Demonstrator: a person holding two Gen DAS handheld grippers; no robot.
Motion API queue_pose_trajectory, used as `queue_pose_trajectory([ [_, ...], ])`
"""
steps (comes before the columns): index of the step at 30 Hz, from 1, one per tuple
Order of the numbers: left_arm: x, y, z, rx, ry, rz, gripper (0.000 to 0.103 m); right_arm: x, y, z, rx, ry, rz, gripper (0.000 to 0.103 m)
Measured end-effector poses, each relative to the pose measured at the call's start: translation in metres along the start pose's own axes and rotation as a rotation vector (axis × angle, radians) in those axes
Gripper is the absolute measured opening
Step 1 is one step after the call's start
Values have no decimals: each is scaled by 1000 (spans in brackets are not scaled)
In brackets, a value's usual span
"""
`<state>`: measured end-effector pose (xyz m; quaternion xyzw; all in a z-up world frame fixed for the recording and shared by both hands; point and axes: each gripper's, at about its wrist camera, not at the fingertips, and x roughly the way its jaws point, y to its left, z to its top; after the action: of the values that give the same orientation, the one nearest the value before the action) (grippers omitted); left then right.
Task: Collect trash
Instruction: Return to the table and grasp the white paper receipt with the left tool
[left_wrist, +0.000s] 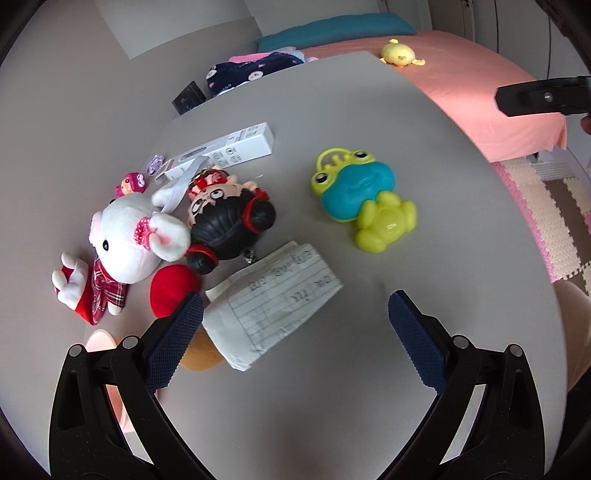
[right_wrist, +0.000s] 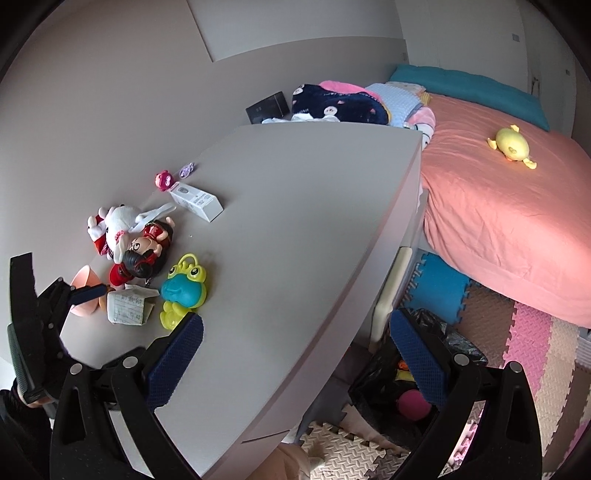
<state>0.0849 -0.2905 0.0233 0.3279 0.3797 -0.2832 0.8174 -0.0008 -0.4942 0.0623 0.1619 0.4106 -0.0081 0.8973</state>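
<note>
Each claw is a pair of black plastic arms with open triangular cut-outs and round silver pivot pins. The left claw (left_wrist: 295, 332) and right claw (right_wrist: 295, 354) carry dark blue dimpled pads (left_wrist: 415, 338) on their fingers' inner faces.

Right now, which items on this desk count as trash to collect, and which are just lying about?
Likely for the job:
folded lined paper
white carton
black-lined bin on the floor
left gripper, open near the paper

Lying about:
frog toy
white plush
black-haired doll
yellow plush on the bed
</note>
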Motion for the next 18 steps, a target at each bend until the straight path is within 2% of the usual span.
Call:
queue_pose_trajectory([
  [4,6,8,1,-20,5,15,71,6,5,0,-6,16,4,101],
  [8,7,9,0,-24,-5,34,61,11,12,1,-20,24,12,101],
  [10,8,12,-2,-58,-11,47,59,15,17,1,-24,28,21,101],
  [13,3,26,-10,-166,-44,39,55,22,25,0,-28,41,43,101],
  [16,-2,47,-18,-309,-73,10,41,30,36,0,-39,49,70,101],
  [18,-9,62,-25,-407,-110,-38,30,36,46,-1,-59,55,73,101],
])
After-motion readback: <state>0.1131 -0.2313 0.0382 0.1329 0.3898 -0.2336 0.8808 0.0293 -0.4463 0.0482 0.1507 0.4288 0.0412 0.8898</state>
